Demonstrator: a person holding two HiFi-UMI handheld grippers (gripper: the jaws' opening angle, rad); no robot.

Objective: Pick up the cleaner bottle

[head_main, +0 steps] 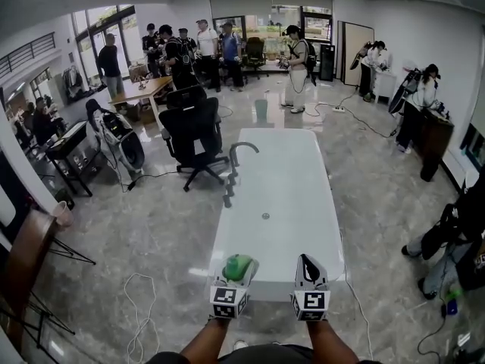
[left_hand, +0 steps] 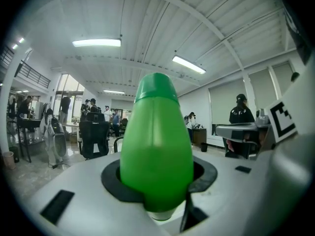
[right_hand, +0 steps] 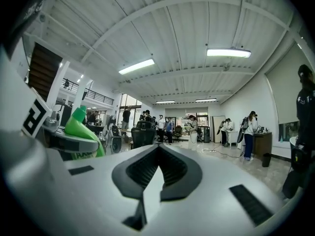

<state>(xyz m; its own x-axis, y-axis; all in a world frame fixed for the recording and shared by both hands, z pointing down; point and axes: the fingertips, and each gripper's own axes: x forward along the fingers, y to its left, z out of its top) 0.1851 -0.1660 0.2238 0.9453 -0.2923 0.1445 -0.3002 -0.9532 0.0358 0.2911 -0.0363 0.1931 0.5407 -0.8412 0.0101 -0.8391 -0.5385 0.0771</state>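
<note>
Left gripper [head_main: 239, 264] clamped; right gripper [head_main: 307, 262] closed, empty.

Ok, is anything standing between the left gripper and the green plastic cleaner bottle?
Nothing visible does. The green plastic cleaner bottle sits directly between the jaws of the left gripper, which are closed on its body.

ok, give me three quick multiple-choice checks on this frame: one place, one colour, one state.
1. The cleaner bottle is: A) in the left gripper B) in the right gripper C) in neither.
2. Bottle colour: A) blue B) green C) white.
3. The right gripper is: A) shut, empty B) shut on the bottle C) wide open.

Key: 1 A, its jaws clasp the bottle's body; 2 B, it shows green in all three views; 3 A, its jaws meet with nothing between them.
</note>
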